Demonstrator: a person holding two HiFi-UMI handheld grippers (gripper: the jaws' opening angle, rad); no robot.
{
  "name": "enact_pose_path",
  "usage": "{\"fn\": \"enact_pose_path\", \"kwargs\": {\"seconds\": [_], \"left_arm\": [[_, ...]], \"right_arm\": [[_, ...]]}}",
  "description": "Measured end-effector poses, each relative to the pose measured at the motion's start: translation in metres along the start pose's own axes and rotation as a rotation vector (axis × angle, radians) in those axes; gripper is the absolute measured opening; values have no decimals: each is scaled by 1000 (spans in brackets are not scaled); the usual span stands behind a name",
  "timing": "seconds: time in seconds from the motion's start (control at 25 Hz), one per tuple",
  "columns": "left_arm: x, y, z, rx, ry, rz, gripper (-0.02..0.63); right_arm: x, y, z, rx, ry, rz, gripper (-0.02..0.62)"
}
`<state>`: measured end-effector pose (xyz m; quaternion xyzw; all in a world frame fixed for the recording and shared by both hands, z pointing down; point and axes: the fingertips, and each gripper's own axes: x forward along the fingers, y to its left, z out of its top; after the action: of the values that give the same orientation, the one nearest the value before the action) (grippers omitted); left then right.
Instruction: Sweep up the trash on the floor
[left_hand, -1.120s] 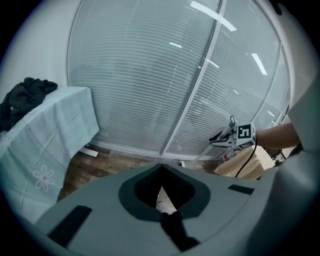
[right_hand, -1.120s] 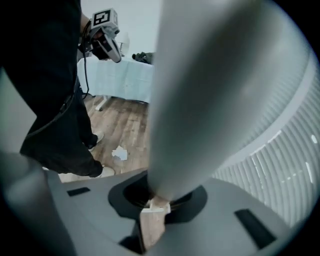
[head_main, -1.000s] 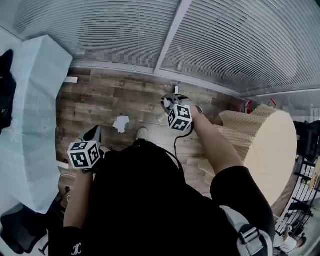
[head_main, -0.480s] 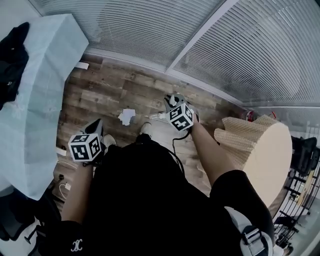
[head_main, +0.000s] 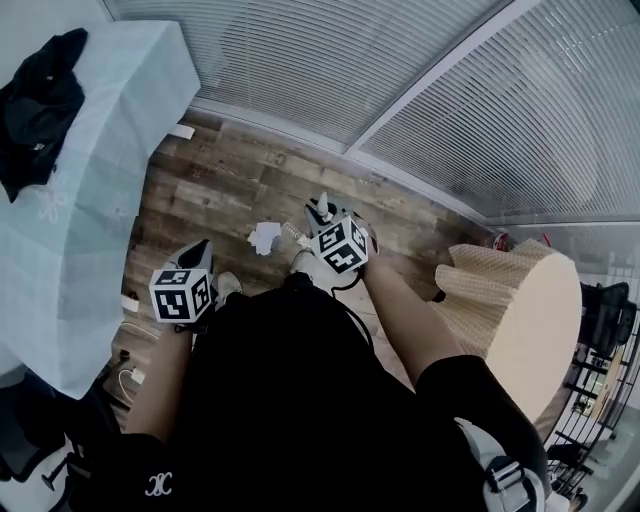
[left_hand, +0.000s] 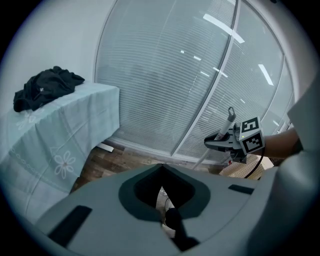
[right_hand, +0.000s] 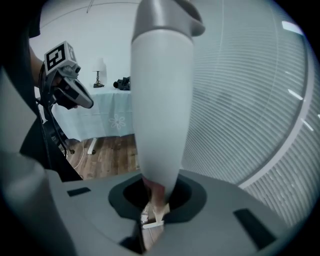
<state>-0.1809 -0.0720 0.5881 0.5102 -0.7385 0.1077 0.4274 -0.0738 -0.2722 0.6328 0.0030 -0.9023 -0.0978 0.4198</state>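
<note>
A sweeper squares up to the trash (head_main: 265, 238), a crumpled white paper on the wood floor just ahead of the shoes. Over the last second the right gripper (head_main: 325, 222) has swung in from the right, and now stands just beside the paper, while the whole stance has turned a little toward the cloth-covered desk (head_main: 90, 200). The paper itself looks unmoved, so the sweeping stroke appears about to start, not done. The right jaws are clamped on the pale broom handle (right_hand: 160, 100), which rises straight up past that gripper's camera. The left gripper (head_main: 196, 258) hangs low at the person's left side, its jaws closed on a dark handle (left_hand: 174, 220). What that handle belongs to cannot be made out, as it runs down out of sight. The broom's head is hidden too, lost below the right gripper and the person's black top, so whether the bristles touch the floor or the paper is unclear. The floor directly under the person is also covered.
</note>
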Motion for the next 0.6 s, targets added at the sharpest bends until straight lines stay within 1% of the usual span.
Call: {"fn": "enact_pose_path", "kwargs": {"seconds": [0.12, 0.24, 0.48, 0.6], "left_arm": [[-2, 2, 4, 26, -9, -12, -3], [-4, 7, 9, 42, -22, -24, -3], [-12, 26, 6, 38, -26, -26, -3], [-14, 33, 4, 35, -26, -27, -3]], "right_arm": [[4, 18, 22, -40, -17, 22, 54], [4, 29, 37, -54, -35, 27, 54], [0, 37, 55, -37, -50, 30, 54], [-6, 42, 62, 1, -66, 45, 54]]}}
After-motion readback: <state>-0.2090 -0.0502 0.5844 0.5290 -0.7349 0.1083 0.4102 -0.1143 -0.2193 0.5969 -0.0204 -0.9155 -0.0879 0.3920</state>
